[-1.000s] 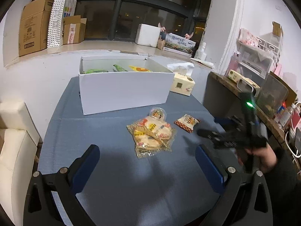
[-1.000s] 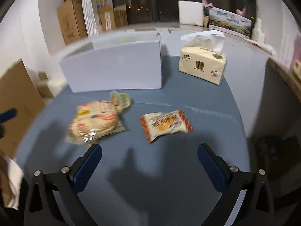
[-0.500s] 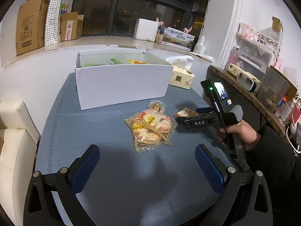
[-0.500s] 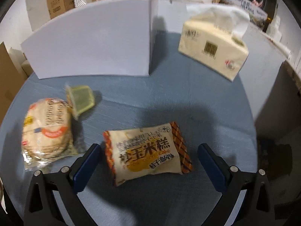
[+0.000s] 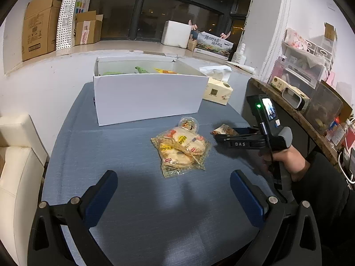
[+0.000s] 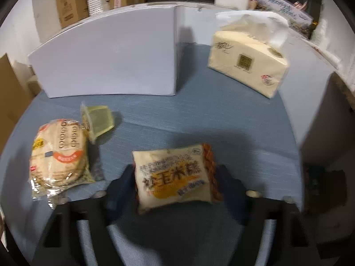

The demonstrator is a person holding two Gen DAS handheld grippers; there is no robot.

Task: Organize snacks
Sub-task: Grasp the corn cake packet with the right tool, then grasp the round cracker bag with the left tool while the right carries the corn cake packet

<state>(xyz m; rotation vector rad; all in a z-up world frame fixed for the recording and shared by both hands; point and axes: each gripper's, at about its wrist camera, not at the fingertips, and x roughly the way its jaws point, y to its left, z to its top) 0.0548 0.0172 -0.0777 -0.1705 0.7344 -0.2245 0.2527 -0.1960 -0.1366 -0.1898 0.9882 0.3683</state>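
Note:
A cream corn cake packet point(image 6: 175, 175) with an orange-brown edge lies on the blue table, between my right gripper's point(image 6: 175, 190) blue fingers, which are closed in against its sides. The left wrist view shows the same packet point(image 5: 223, 129) at the right gripper's point(image 5: 218, 135) tips. A bag of rice crackers point(image 5: 180, 149) and a small jelly cup point(image 5: 188, 123) lie mid-table, also seen in the right wrist view as crackers point(image 6: 58, 155) and cup point(image 6: 97, 119). A white box point(image 5: 146, 95) with snacks inside stands behind. My left gripper point(image 5: 174, 196) is open and empty, near the crackers.
A tissue pack point(image 6: 247, 63) sits right of the box. A wooden shelf point(image 5: 295, 115) with clutter runs along the right. Cream chairs point(image 5: 13, 155) stand at the left table edge. Cardboard boxes point(image 5: 40, 33) sit on the window ledge behind.
My right gripper moved forward and down over the corn cake packet and its fingers closed in on it. The left gripper stayed nearly still.

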